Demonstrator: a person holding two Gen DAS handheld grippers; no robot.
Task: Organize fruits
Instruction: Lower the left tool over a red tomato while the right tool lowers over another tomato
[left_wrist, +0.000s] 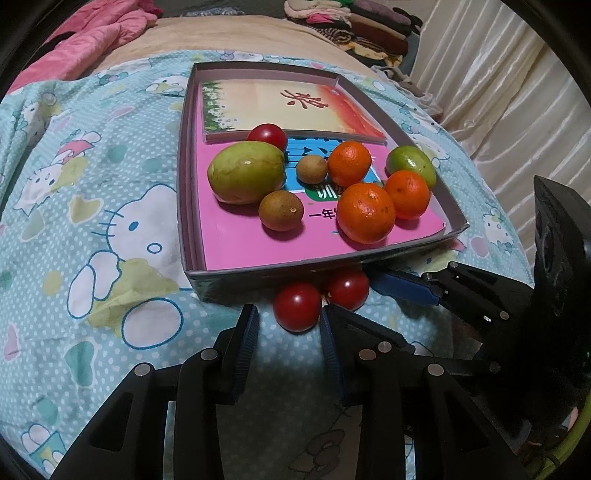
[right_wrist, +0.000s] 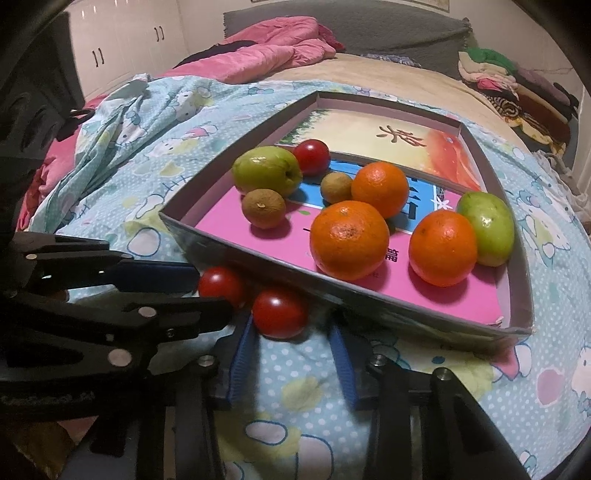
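Two tomatoes (left_wrist: 297, 305) (left_wrist: 347, 288) lie on the bed (left_wrist: 110, 221), touching the box's (left_wrist: 183, 177) near wall. The left gripper (left_wrist: 288, 325) straddles the nearer one, fingers released. The right gripper (right_wrist: 291, 332) straddles the other, fingers also released. Oranges (left_wrist: 365, 212), green fruits (left_wrist: 245, 171), brown fruits (left_wrist: 280, 210) and another tomato sit inside the box.

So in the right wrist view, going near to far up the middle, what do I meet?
right gripper → nearer cherry tomato → box front wall → front mandarin → back mandarin → book with the red-orange cover → beige blanket.
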